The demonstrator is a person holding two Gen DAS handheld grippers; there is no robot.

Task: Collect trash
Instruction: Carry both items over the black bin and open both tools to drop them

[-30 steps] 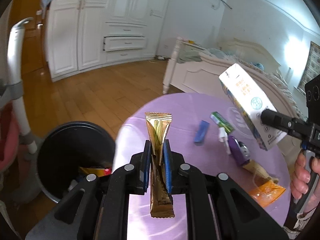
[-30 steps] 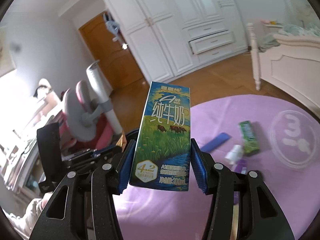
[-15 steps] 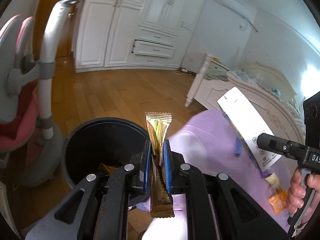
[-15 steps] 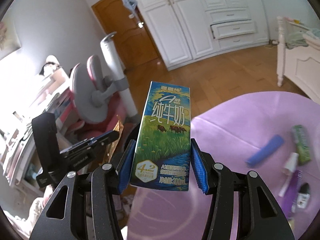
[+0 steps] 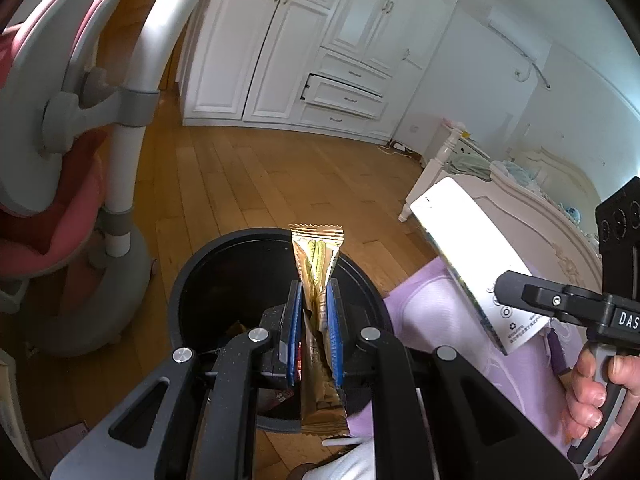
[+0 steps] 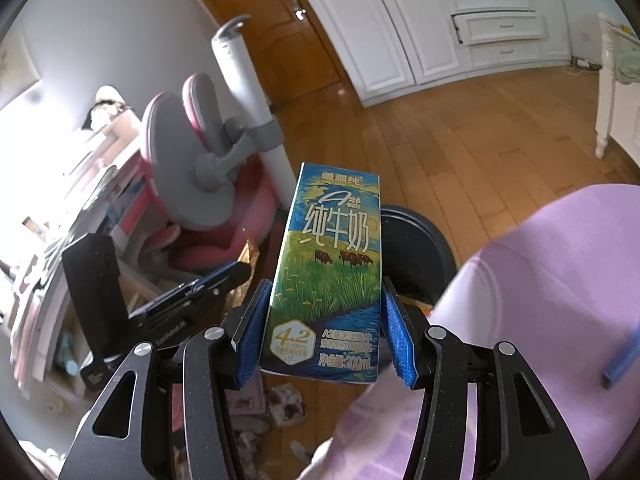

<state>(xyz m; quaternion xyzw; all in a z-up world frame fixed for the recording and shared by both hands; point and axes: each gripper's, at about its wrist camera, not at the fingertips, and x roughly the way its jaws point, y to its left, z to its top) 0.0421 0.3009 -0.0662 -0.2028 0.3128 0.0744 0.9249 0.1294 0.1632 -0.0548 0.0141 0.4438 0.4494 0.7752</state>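
Note:
My left gripper is shut on a gold snack wrapper, which stands upright between the blue pads over the black trash bin. Wrappers lie at the bin's bottom. My right gripper is shut on a blue and green milk carton, held upright in front of the bin. From the left wrist view the carton shows its white side at the right, over the edge of the purple table. From the right wrist view the left gripper sits at the left with the gold wrapper.
A pink and grey chair on a round base stands left of the bin. White wardrobes line the far wall over a wood floor. A white bed lies at the right. A blue stick lies on the purple table.
Both grippers have swung left, off the purple table and toward the bin. The bin now lies right under the gold wrapper, and the chair has come into view. Both grips are unchanged.

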